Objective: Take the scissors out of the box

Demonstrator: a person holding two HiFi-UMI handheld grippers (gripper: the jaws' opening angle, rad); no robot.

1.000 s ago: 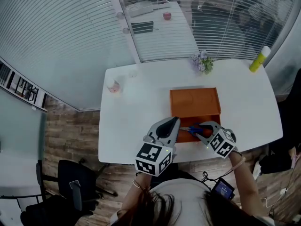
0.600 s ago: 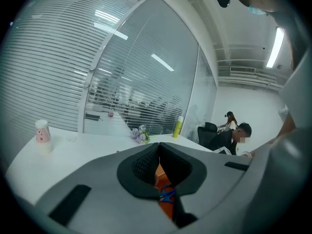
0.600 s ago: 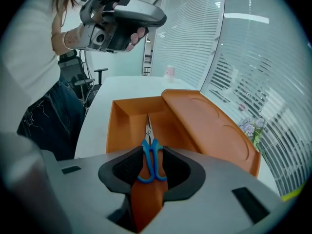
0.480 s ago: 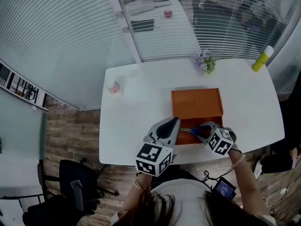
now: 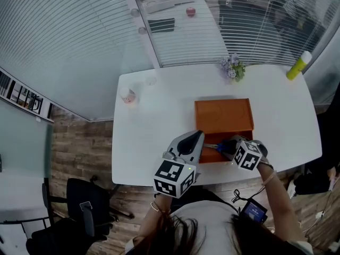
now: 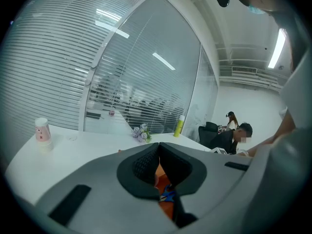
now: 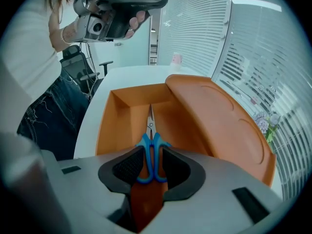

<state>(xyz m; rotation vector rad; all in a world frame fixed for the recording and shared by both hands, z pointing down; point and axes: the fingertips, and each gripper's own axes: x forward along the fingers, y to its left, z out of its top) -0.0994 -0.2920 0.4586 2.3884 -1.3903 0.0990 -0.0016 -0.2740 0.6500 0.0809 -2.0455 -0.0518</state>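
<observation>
Scissors (image 7: 150,130): one pair, lying in the one orange box (image 7: 117,116), near end. Right gripper (image 7: 150,152) sits lower than a second ago, its jaws just spread wide around the blue handles. Left gripper (image 6: 159,147) is closed and empty, just left of the box.

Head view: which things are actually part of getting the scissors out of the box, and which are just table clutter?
In the job:
- scissors, lying in the orange box
- the box's open lid
- right gripper, jaws just been opening, scissor handles between them, not yet gripped

Lying about:
- pink-and-white container
- flowers
- yellow-green bottle
</observation>
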